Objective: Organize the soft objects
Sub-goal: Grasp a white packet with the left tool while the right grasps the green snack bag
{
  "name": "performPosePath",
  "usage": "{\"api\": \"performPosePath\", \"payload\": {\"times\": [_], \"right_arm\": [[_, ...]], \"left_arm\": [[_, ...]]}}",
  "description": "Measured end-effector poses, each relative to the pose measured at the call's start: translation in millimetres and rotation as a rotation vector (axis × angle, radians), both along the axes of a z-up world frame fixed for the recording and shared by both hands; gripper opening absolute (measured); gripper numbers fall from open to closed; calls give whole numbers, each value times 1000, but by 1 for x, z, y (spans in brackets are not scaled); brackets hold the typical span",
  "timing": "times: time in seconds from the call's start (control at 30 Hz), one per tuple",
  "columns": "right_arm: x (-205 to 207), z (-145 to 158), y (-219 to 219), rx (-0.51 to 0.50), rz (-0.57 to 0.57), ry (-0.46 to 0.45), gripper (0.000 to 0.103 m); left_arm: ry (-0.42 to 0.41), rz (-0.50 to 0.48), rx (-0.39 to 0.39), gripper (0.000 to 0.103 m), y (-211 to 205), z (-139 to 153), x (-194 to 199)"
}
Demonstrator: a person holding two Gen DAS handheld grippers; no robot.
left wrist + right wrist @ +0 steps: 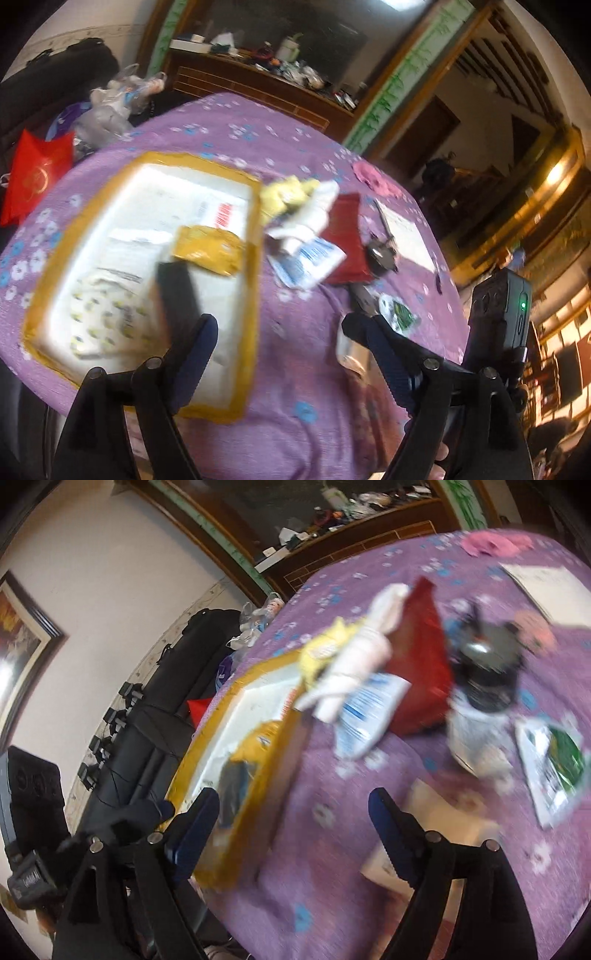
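Soft objects lie in a loose heap on the purple flowered surface [295, 369], just beside the far corner of the yellow-rimmed box [255, 280]: a yellow cloth [284, 194], a pale rolled bundle [317, 210], a blue-and-white packet [310, 260] and a red pouch [345, 240], overlapping one another. Inside the box rest a yellow packet [208, 249], a dark flat item [177, 291] and a patterned white cloth [107, 317].

By the look of them these things are light and limp; they would likely sag and slide, so a pinch on a thick fold or the bundle's middle seems safer than a glossy packet edge.

The left claw [279, 336] stands wide with nothing between its blue pads, above the box edge. The right claw [293, 808] is likewise spread and empty, short of the heap.

Motion blur smears both views, so labels and the dark object [484, 664] beyond the red pouch cannot be identified. How the heap's pieces are stacked underneath is hidden.
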State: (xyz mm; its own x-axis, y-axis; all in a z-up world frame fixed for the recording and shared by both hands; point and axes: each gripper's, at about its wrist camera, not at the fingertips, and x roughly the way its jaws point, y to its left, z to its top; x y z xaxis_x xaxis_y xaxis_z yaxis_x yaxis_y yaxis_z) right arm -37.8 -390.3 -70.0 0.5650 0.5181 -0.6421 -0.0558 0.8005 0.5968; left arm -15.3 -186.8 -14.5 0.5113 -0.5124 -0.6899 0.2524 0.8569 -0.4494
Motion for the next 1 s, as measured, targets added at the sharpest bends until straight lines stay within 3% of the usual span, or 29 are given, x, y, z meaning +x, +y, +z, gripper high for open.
{"api": "performPosePath", "payload": {"times": [0.23, 0.37, 0.57, 0.73, 0.83, 1.0], "right_arm": [[-28, -15, -41, 19, -52, 38, 85], [-51, -19, -65, 3, -104, 46, 85], [-85, -25, -100, 2, -203, 31, 85], [-83, -30, -102, 2, -189, 45, 85], [-75, -22, -101, -50, -203, 21, 85], [-52, -7, -126, -133, -269, 28, 85]], "left_arm": [[9, -63, 45, 86, -46, -12, -8], [72, -113, 45, 86, -65, -31, -7], [95, -164, 56, 86, -78, -42, -11], [80, -126, 60, 86, -69, -39, -6], [75, -113, 70, 86, -69, -36, -1], [109, -229, 100, 89, -102, -48, 12]]}}
